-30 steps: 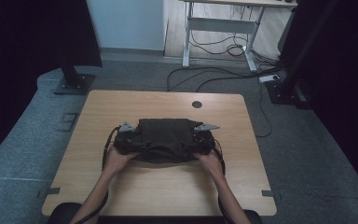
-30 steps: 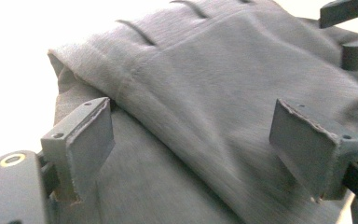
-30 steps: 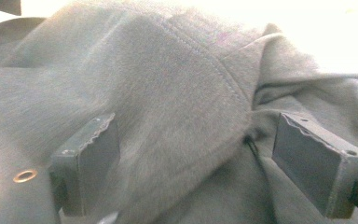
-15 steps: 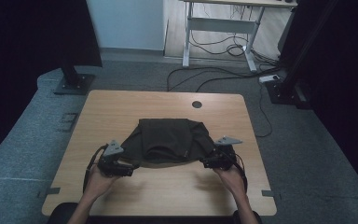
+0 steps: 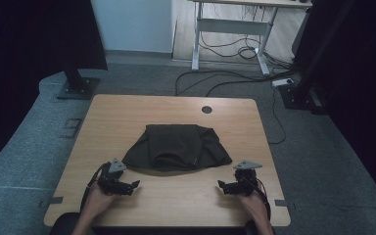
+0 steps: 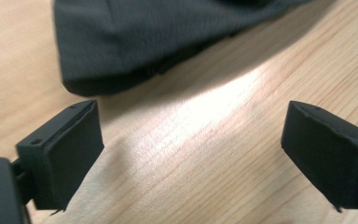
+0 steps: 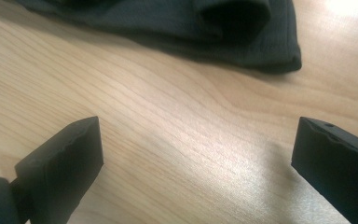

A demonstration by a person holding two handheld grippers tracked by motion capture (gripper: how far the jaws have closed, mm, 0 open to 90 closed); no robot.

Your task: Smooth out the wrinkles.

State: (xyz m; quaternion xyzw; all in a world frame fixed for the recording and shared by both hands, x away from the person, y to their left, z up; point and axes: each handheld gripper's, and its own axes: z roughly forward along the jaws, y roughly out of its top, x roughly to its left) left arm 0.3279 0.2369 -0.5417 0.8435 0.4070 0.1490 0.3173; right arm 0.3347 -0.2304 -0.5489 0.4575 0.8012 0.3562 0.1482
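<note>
Both grippers [image 5: 136,185] [image 5: 221,185] drawn back (jaws just opening), dark cloth [image 5: 177,147] released

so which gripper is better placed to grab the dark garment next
Left, narrowly. The left gripper sits just below the dark garment's near-left corner, which lies right ahead of its open jaws. The right gripper, also open, sits slightly farther from its corner.

The dark garment [image 6: 168,37] is cut off by the top edge in the left gripper view. In the right gripper view, the garment's upper part is likewise cropped.
</note>
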